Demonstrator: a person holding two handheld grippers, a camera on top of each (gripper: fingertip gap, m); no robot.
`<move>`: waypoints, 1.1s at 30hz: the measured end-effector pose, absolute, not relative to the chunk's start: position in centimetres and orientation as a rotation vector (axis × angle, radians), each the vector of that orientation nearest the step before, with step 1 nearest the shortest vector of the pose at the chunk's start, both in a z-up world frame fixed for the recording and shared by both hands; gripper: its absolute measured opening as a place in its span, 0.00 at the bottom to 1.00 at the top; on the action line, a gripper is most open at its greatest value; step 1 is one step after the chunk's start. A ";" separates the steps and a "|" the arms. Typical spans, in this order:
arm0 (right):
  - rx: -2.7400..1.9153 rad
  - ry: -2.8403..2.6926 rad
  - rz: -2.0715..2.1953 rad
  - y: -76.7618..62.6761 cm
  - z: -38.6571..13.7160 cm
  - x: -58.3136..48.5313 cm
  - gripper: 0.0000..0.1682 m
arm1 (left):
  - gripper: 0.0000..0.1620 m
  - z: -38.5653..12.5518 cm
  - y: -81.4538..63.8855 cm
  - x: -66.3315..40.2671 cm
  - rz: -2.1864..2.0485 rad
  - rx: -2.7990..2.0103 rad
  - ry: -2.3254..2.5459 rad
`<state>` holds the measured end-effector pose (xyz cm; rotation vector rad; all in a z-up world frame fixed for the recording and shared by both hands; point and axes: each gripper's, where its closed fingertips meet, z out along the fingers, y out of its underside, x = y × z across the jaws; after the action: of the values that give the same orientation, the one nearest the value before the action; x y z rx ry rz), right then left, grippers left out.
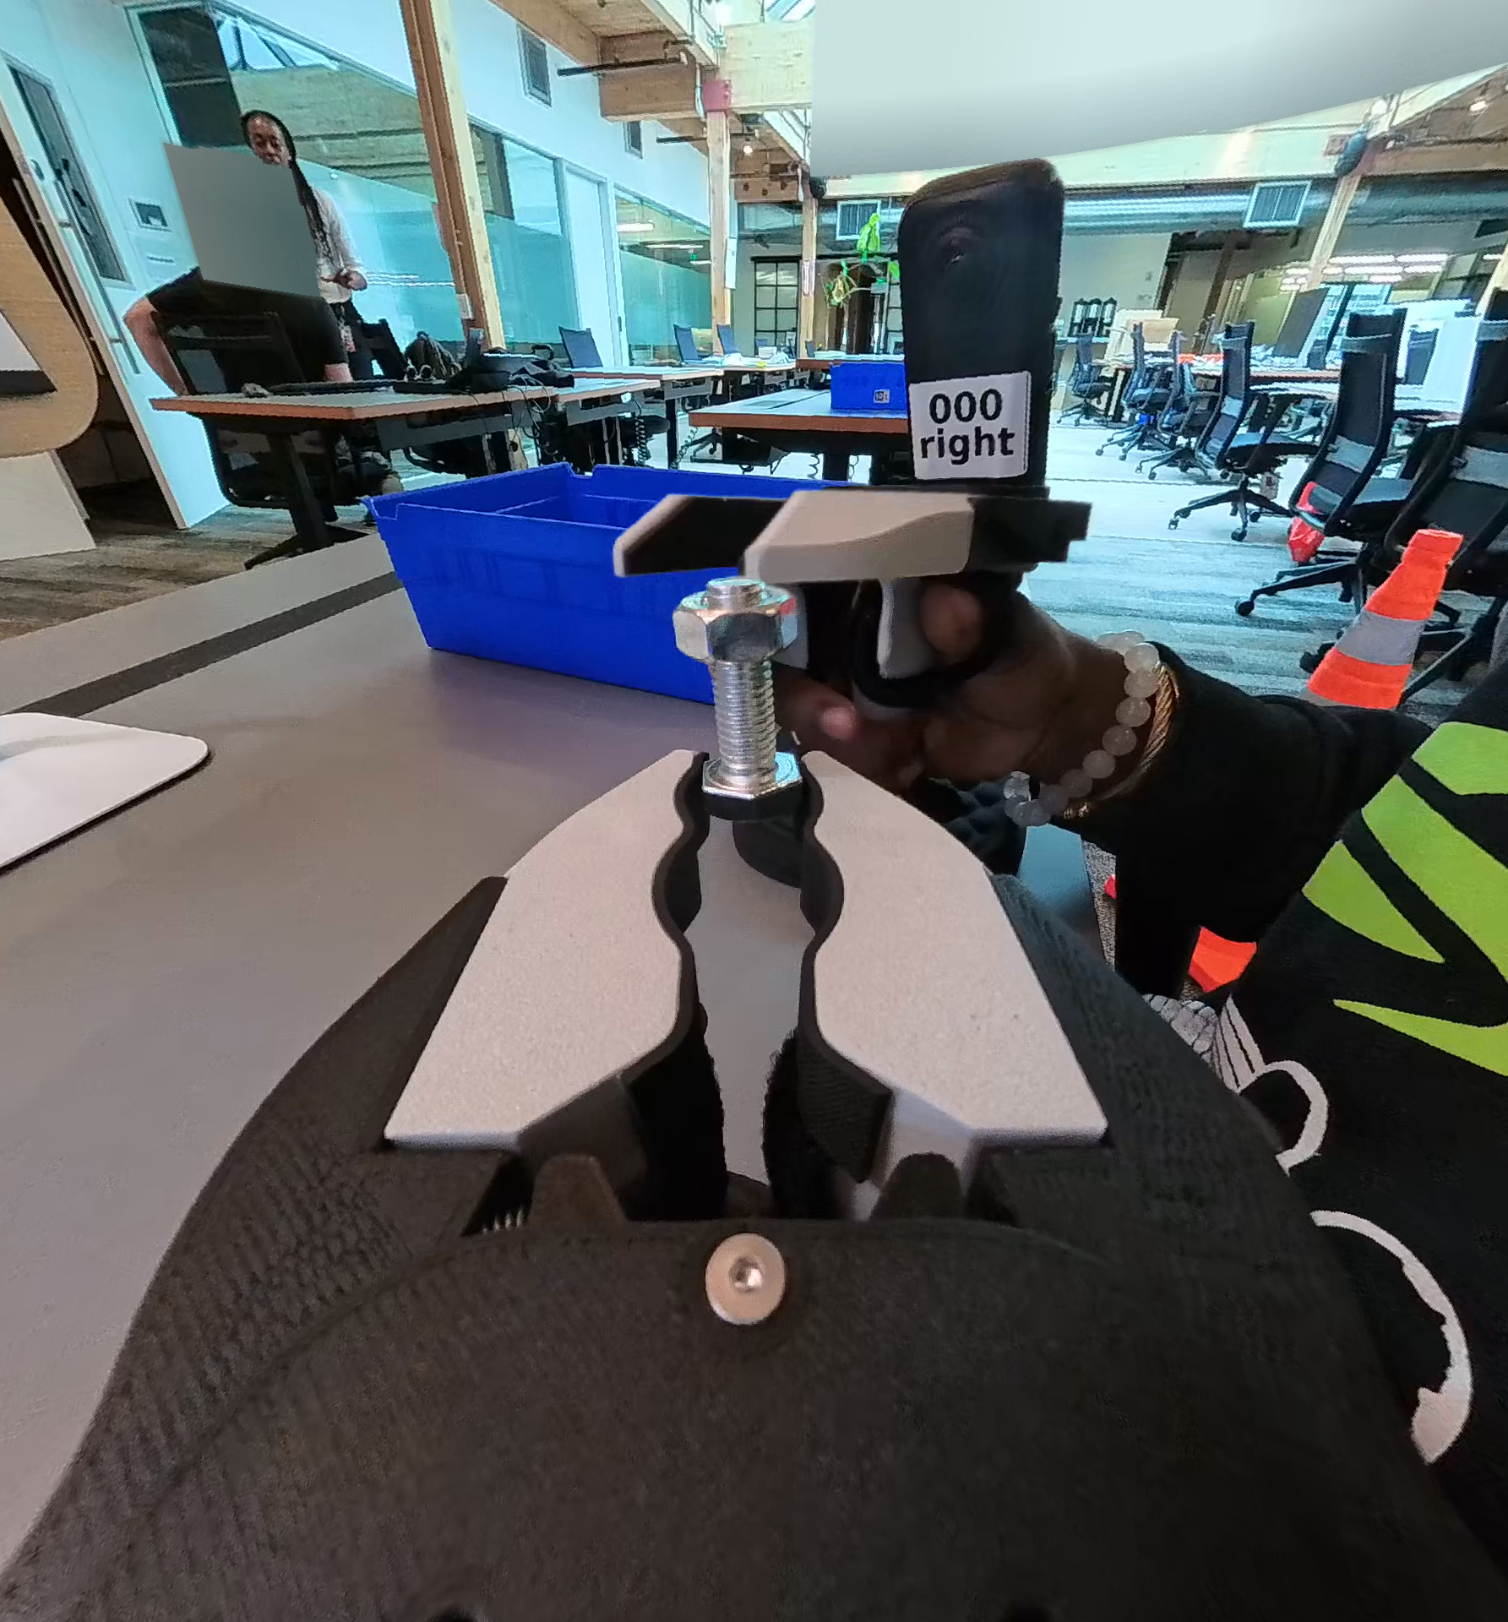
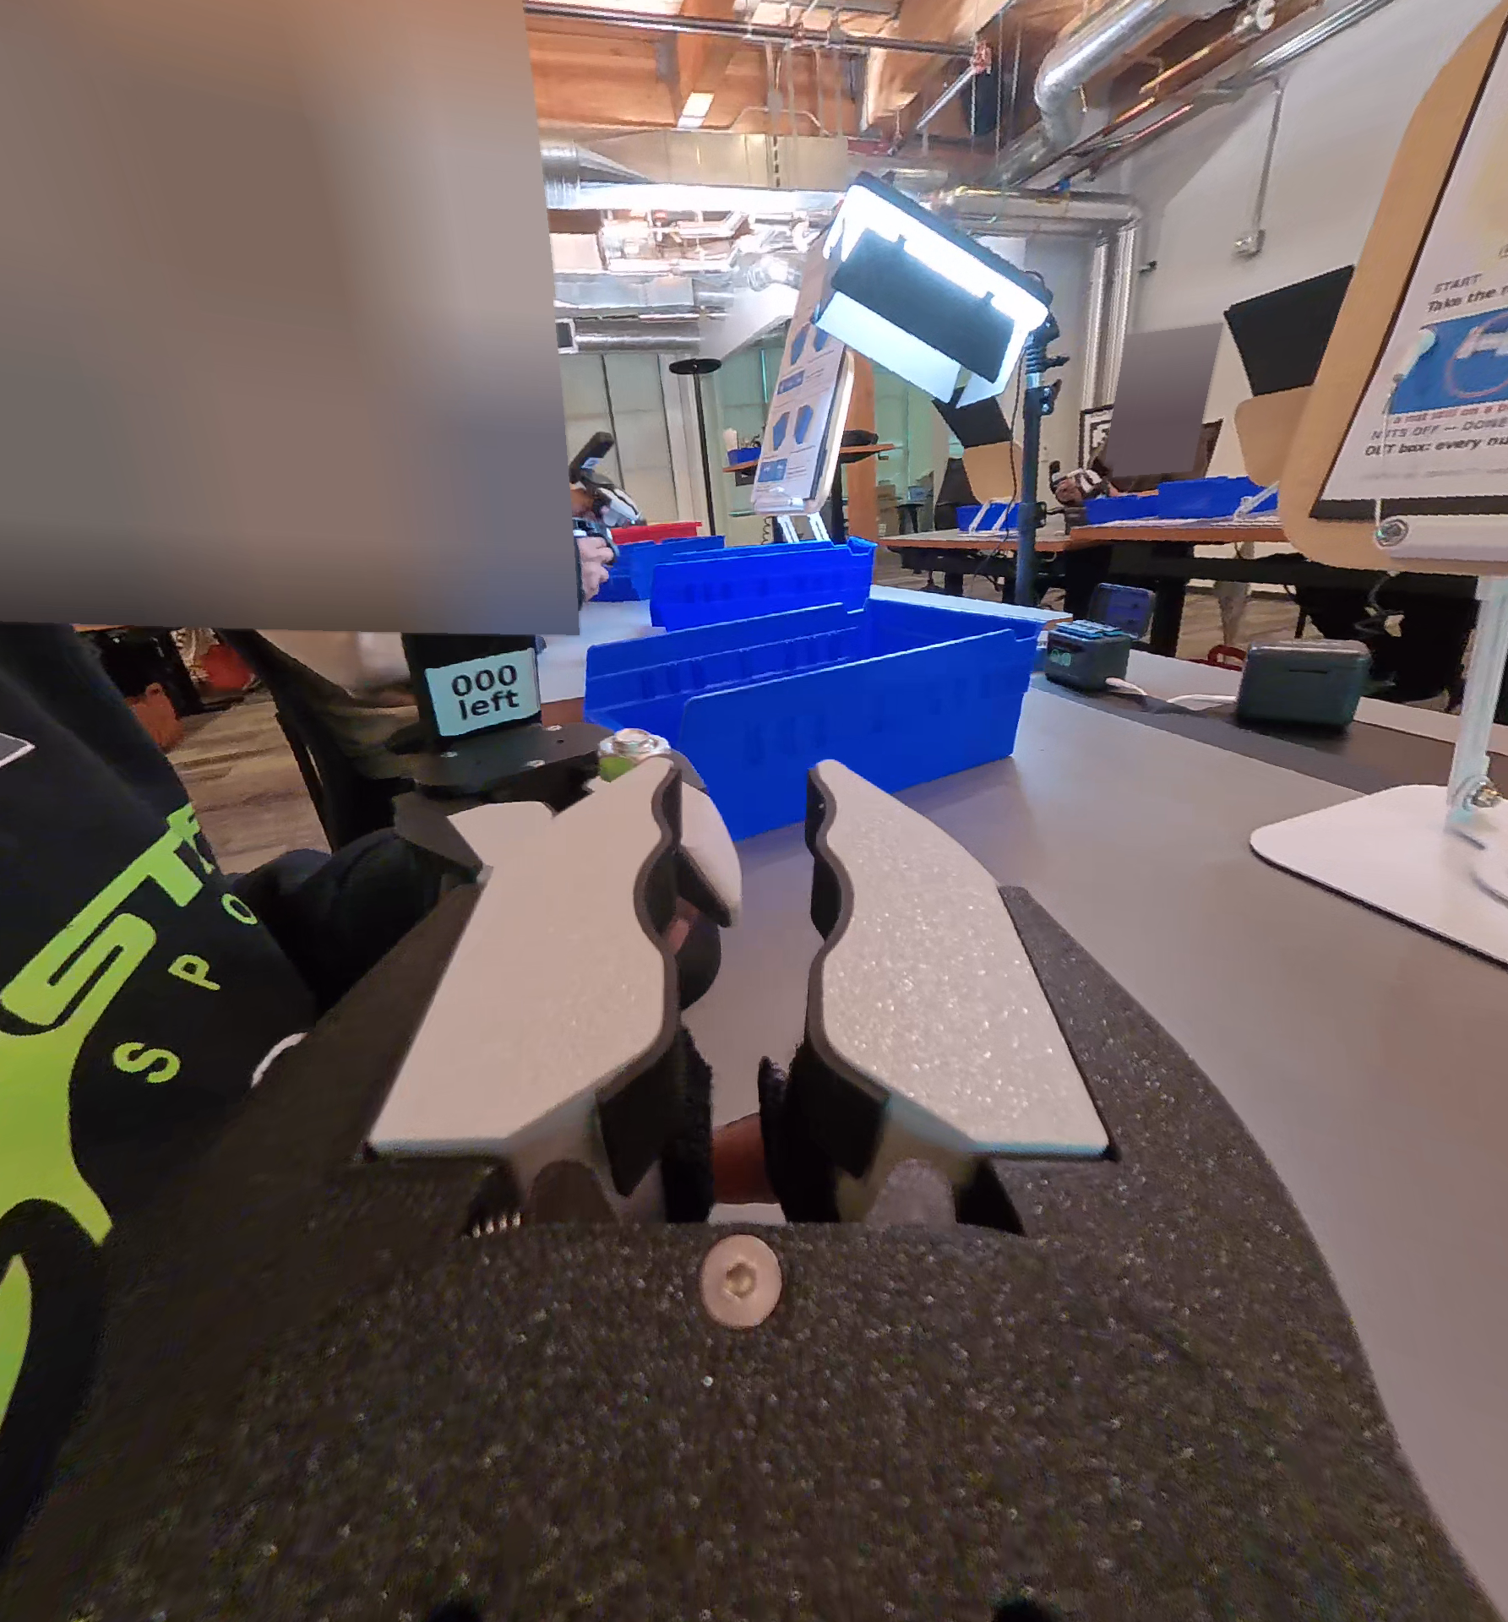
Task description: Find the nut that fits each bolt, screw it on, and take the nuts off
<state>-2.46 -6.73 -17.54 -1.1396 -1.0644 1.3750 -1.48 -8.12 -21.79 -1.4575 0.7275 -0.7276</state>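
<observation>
Above the table (image 1: 206, 922), the left hand-held gripper (image 1: 750, 777) clamps the upright bolt (image 1: 741, 702); the right hand-held gripper (image 2: 741, 790) gapes.

An open-plan office: rows of desks (image 1: 399, 405) and black swivel chairs (image 1: 1250, 421) under exposed ceiling ducts (image 2: 1075, 61).

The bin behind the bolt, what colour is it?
Solid blue. The bin shows best in the left wrist view, behind the bolt.
</observation>
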 end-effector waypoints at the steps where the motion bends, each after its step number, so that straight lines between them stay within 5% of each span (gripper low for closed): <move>1: -1.130 -1.070 1.388 -7.0 -17.4 -2.6 0.17 | 0.11 -21.8 -8.1 -1.5 -0.728 -1.458 0.727; 25: -1.107 -1.147 1.417 -8.2 -17.6 -4.0 0.23 | 0.11 -21.8 -8.1 -1.5 -0.730 -1.457 0.729; 33: -1.112 -1.064 1.394 -6.8 -17.2 -2.1 0.17 | 0.11 -21.8 -8.1 -1.4 -0.727 -1.456 0.731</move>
<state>-2.11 -6.80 -17.17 -1.1124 -1.0640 1.3937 -1.42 -8.14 -21.77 -1.4562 0.7309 -0.7270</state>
